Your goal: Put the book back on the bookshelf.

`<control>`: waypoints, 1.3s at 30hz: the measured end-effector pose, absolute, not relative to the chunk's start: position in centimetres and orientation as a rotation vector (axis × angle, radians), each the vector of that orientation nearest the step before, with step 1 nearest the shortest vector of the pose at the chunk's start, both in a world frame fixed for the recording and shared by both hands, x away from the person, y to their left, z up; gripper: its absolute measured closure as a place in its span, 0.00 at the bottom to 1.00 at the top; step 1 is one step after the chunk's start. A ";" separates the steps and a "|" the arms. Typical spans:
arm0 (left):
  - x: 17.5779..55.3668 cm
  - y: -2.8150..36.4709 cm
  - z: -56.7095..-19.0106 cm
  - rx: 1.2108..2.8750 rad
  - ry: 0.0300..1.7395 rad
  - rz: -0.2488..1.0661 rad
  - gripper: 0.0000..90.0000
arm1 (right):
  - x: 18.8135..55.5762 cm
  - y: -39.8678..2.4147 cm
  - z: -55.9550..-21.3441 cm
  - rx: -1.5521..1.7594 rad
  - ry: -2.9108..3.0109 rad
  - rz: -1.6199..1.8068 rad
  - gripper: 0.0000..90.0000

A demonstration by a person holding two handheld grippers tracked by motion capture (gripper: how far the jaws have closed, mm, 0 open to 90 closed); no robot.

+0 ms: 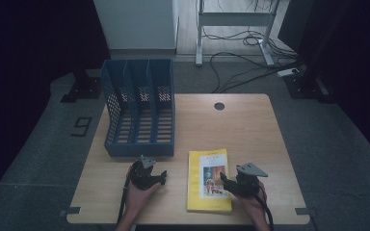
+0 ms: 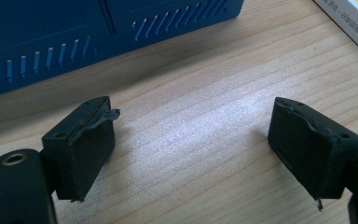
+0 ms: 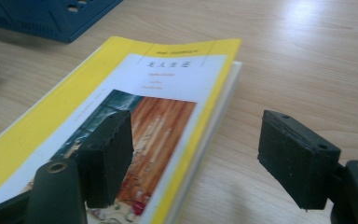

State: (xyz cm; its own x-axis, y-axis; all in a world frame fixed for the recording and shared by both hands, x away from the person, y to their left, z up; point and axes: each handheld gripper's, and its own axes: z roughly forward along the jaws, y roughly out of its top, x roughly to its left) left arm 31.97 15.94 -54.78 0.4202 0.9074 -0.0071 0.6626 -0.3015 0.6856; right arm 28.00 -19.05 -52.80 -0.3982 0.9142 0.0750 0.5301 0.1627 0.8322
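lying flat on the wooden table [image 1: 250, 125], the yellow book [image 1: 209, 180] sits near the front edge, right of the blue file rack [image 1: 139, 110]. right gripper [image 3: 193, 158]: jaws wide apart, straddling the book's right edge, one above the cover, one over bare wood, not clamping. left gripper [image 2: 191, 149]: jaws wide apart over bare table, holding nothing.

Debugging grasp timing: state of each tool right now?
Left tool: open, empty, over bare table.
Right tool: open, holding nothing, straddling the yellow book edge.
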 end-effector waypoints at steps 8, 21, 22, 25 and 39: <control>32.0 15.9 -54.8 2.066 1.322 0.518 0.16 | 28.0 -17.6 -53.5 1.347 2.062 1.119 0.28; 31.2 15.4 -54.1 2.060 1.243 0.510 0.17 | 28.4 -16.9 -54.7 1.374 2.109 1.093 0.26; 31.0 15.1 -53.8 2.054 1.227 0.502 0.17 | 28.4 -16.9 -54.7 1.375 2.111 1.095 0.26; 30.7 14.6 -53.4 2.050 1.198 0.491 0.17 | 28.5 -17.0 -54.7 1.379 2.113 1.101 0.26; 30.4 10.3 -52.1 2.069 1.073 0.345 0.17 | 28.3 -17.0 -54.9 1.399 2.092 1.117 0.26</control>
